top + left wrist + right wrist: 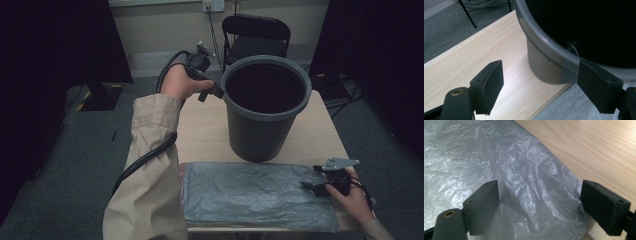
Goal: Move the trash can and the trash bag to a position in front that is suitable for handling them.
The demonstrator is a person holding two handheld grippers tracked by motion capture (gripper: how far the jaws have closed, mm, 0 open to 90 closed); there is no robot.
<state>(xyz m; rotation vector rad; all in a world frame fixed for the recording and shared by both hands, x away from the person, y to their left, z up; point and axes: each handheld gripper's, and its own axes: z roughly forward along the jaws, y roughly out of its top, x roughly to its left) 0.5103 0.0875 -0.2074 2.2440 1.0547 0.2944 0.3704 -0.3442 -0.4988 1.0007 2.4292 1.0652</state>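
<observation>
A dark grey plastic bin (260, 131) stands upright on the wooden table (202, 127), its inside dark. My left gripper (210, 93) is raised beside the bin's left rim. In the left gripper view the jaws of my left gripper (540, 85) stand wide apart, and the bin's rim (549, 46) runs down to the right jaw, with no pad pressing on it. A crumpled grey plastic bag (255, 192) lies flat along the table's front edge. My right gripper (311, 185) sits at the bag's right end, jaws spread over the bag (524, 172), nothing pinched.
A black folding chair (256, 34) stands behind the table, and its legs (468, 13) show on the grey carpet. Bare wood (486, 47) lies left of the bin, and more bare wood (586, 142) lies right of the bag. Dark screens flank the table.
</observation>
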